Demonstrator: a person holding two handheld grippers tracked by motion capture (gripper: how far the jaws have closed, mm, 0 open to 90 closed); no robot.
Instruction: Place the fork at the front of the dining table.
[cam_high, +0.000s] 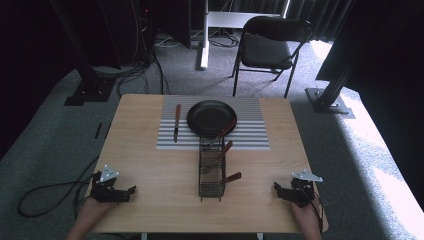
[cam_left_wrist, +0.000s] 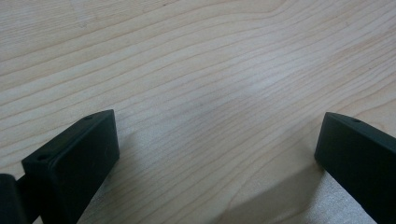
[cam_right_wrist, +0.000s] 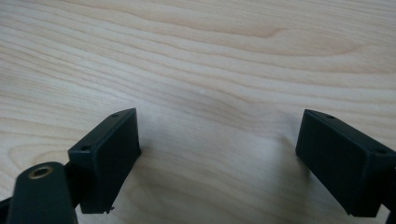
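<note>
A black wire basket (cam_high: 211, 172) stands at the middle of the wooden table (cam_high: 155, 170) with brown-handled utensils (cam_high: 226, 148) sticking out of it. Behind it a black round plate (cam_high: 210, 117) lies on a striped grey mat (cam_high: 250, 131), and a brown-handled knife (cam_high: 176, 123) lies on the mat left of the plate. My left gripper (cam_high: 131, 191) rests near the front left corner, open and empty, its jaws wide apart over bare wood (cam_left_wrist: 215, 140). My right gripper (cam_high: 278, 188) rests near the front right corner, also open with nothing between its fingers (cam_right_wrist: 112, 154).
Beyond the table's far edge stand a black folding chair (cam_high: 270, 47) and a white desk leg (cam_high: 204, 45) on grey carpet. Black frame posts (cam_high: 85, 75) rise at the far left and far right. A cable (cam_high: 45, 192) trails off the left gripper onto the floor.
</note>
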